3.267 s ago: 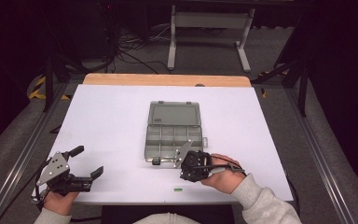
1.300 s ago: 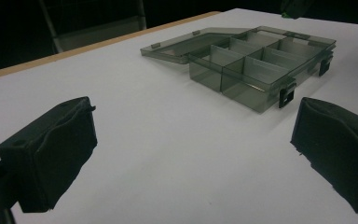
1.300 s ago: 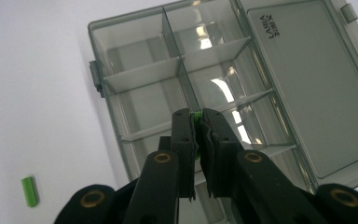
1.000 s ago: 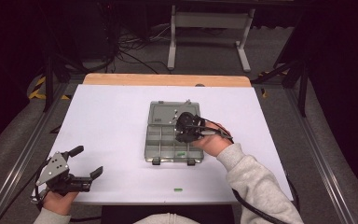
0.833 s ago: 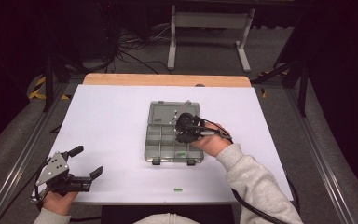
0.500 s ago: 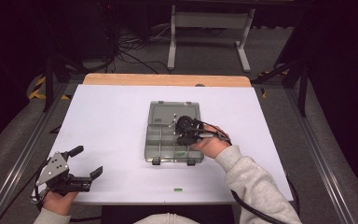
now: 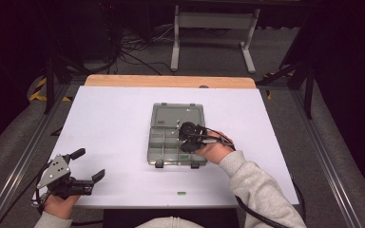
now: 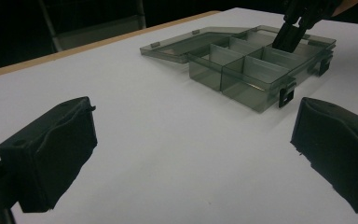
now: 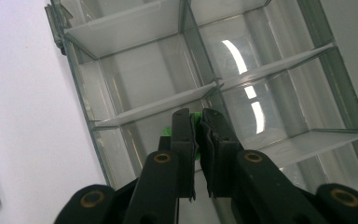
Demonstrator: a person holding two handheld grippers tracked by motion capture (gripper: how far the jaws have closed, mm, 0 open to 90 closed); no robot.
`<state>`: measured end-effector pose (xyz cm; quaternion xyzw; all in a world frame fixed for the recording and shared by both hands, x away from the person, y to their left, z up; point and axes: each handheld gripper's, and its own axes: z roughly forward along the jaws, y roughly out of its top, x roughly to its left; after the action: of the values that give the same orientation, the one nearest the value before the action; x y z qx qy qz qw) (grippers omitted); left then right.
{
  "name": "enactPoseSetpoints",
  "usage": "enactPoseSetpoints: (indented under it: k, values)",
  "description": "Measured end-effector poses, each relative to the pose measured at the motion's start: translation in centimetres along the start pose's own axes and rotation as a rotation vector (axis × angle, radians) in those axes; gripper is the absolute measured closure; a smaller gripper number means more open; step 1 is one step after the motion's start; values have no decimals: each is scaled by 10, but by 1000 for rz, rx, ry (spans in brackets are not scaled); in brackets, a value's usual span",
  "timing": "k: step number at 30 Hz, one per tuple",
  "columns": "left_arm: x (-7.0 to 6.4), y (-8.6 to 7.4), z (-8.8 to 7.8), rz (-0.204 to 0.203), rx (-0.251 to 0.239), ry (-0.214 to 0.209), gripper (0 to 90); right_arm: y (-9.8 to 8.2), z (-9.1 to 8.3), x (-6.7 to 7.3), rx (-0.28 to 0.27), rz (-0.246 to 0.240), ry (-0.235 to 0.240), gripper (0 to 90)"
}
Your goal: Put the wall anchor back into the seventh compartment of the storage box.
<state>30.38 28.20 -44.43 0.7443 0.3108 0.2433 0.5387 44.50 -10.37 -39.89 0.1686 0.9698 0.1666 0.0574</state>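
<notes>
Green plastic shows as a thin sliver between the black jaws of the right gripper (image 9: 196,122), which are pressed almost together on this small green piece (image 9: 196,116); a little more of it peeks out at the left jaw's side. Just under and ahead of those fingertips lies the clear grey compartment box (image 9: 135,74), and the jaws hang over one of its cells, close to a white divider that crosses right in front of them. Seen from the high view, the right gripper (image 7: 188,137) sits above the tray half of the box (image 7: 164,154), whose lid lies flat open on the far side. A second green piece (image 7: 181,193) lies loose on the white table (image 7: 114,114), near the front edge and well apart from the box. Far to the left of all this, the left gripper (image 7: 88,164) rests low near the table's front corner with its jaws spread wide and nothing between them; its own camera looks across bare tabletop between the two black pads (image 8: 51,149) toward the box (image 8: 242,70).
</notes>
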Motion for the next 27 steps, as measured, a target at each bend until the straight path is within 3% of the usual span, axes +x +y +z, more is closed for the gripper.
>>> enactPoseSetpoints:
  k: [15,23,27]
  values:
    - [0,0,0,2,0,-2,5,-2,9,4,25,-11,8,833]
    - [0,0,0,3,-12,1,5,-1,1,9,8,-13,3,768]
    - [0,0,0,3,-11,2,5,0,-9,11,-30,-2,7,697]
